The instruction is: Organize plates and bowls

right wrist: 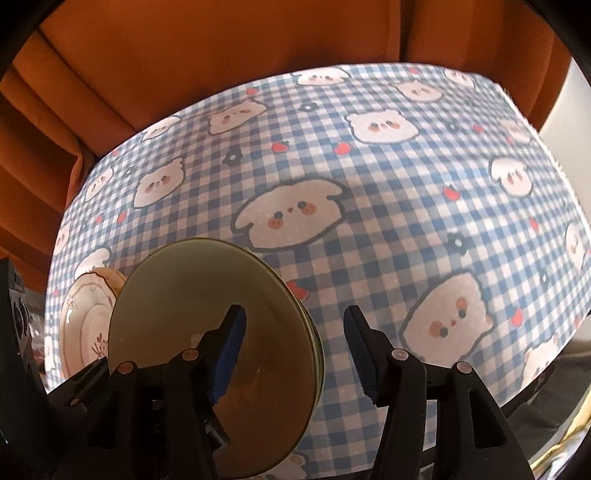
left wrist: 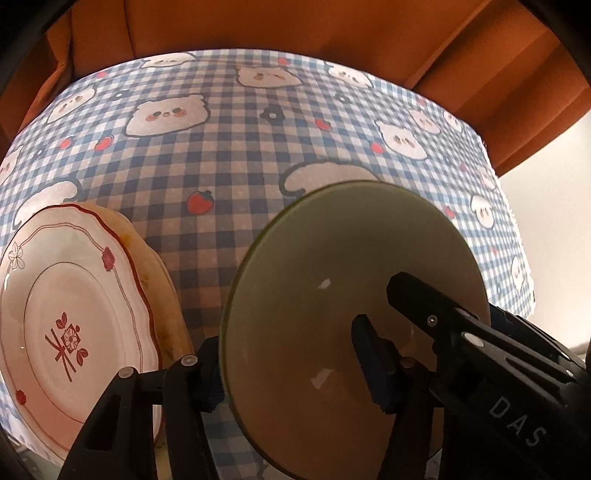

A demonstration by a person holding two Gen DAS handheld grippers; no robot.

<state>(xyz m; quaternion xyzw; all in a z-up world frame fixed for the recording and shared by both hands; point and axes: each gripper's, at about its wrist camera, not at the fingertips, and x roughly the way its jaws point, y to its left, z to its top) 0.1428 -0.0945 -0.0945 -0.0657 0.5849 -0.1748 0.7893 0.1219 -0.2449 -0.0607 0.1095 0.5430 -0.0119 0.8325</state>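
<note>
A green bowl (left wrist: 332, 280) is held tilted on its side above the checked tablecloth. In the left wrist view my left gripper (left wrist: 291, 369) straddles its rim, one finger (left wrist: 207, 376) outside and one (left wrist: 373, 358) inside; how tightly it grips I cannot tell. My right gripper's fingers (left wrist: 436, 314) reach into the bowl from the right. In the right wrist view my right gripper (right wrist: 295, 343) is open, its left finger (right wrist: 229, 347) inside the bowl (right wrist: 173, 302), its right finger (right wrist: 360, 350) outside. A white plate with red flowers (left wrist: 74, 325) lies at the left on a peach plate (left wrist: 162, 280); it also shows in the right wrist view (right wrist: 83, 325).
The table has a blue checked cloth with bears and strawberries (left wrist: 229, 155), also in the right wrist view (right wrist: 388, 192). Orange curtains (left wrist: 258, 26) hang behind the far edge. The table's right edge (left wrist: 517, 229) drops off to a pale floor.
</note>
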